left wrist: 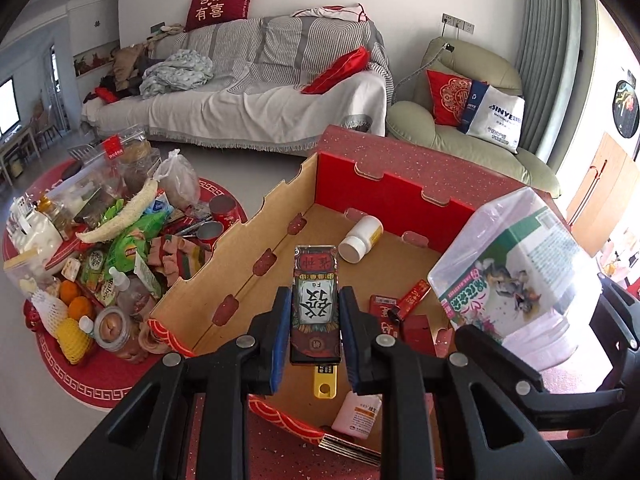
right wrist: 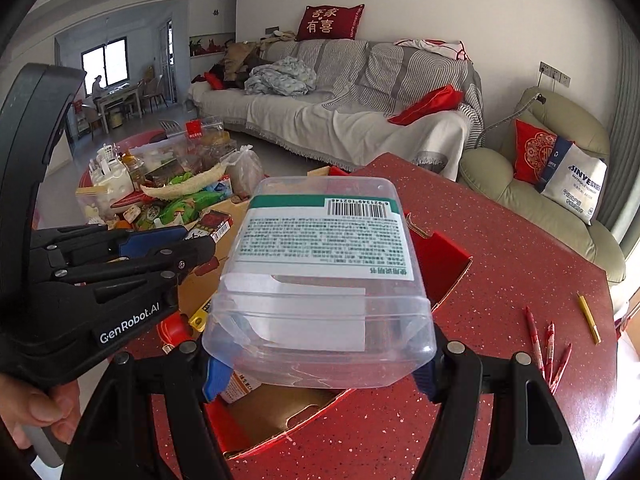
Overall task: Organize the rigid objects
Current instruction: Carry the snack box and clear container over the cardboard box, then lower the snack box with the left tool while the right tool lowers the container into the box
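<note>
My left gripper (left wrist: pixel 315 334) is shut on a flat red and black card box (left wrist: pixel 316 304) and holds it over the open red cardboard box (left wrist: pixel 394 198). My right gripper (right wrist: pixel 320 364) is shut on a clear plastic jar with a green label (right wrist: pixel 320 268), held above the box's right side; the jar also shows in the left wrist view (left wrist: pixel 516 276). In the box lie a white pill bottle (left wrist: pixel 360 238), a pink bottle (left wrist: pixel 358 414), a yellow tag (left wrist: pixel 325 384) and small red packs (left wrist: pixel 384 314). The left gripper shows at the left of the right wrist view (right wrist: pixel 200 240).
The box stands on a red speckled table (right wrist: pixel 512 264). Red pens (right wrist: pixel 548 344) and a yellow pencil (right wrist: pixel 588 318) lie at its right. A round red low table (left wrist: pixel 92 376) piled with food packs, fruit and jars stands left. A sofa (left wrist: pixel 256 92) and armchair (left wrist: pixel 460 136) are behind.
</note>
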`<state>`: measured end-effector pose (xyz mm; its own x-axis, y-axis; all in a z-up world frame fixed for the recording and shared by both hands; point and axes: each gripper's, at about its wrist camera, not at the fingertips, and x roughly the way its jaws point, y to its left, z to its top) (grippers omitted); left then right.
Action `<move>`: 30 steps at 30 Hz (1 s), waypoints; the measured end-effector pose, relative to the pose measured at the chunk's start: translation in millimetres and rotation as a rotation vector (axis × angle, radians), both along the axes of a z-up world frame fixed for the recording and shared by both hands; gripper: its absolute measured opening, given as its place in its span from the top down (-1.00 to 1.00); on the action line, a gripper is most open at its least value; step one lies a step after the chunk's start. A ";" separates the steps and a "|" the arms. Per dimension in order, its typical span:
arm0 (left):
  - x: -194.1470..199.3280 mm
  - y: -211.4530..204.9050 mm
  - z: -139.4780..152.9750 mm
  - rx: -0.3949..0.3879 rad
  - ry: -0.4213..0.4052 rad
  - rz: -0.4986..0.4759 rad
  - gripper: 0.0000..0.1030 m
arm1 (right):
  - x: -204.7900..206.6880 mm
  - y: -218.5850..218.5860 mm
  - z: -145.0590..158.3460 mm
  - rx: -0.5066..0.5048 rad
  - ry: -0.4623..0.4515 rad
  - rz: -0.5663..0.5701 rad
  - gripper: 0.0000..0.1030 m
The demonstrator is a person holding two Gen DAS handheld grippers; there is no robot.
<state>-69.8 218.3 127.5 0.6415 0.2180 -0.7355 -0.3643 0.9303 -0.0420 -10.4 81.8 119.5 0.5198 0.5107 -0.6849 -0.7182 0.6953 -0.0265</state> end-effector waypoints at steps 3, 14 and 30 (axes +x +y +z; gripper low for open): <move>11.7 5.1 -6.7 -0.009 0.026 -0.011 0.50 | 13.1 5.4 -5.2 -0.018 0.022 -0.011 -0.40; 34.5 19.0 -22.2 -0.046 0.090 -0.031 0.50 | 36.3 27.4 -17.2 -0.087 0.052 -0.011 -0.40; 43.5 20.9 -25.0 -0.057 0.103 -0.032 0.50 | 35.5 29.4 -17.9 -0.102 0.057 -0.005 -0.40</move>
<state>-26.3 239.3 102.5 0.5678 0.1550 -0.8084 -0.3399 0.9386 -0.0587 25.2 111.2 101.7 0.4810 0.4340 -0.7617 -0.7170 0.6947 -0.0569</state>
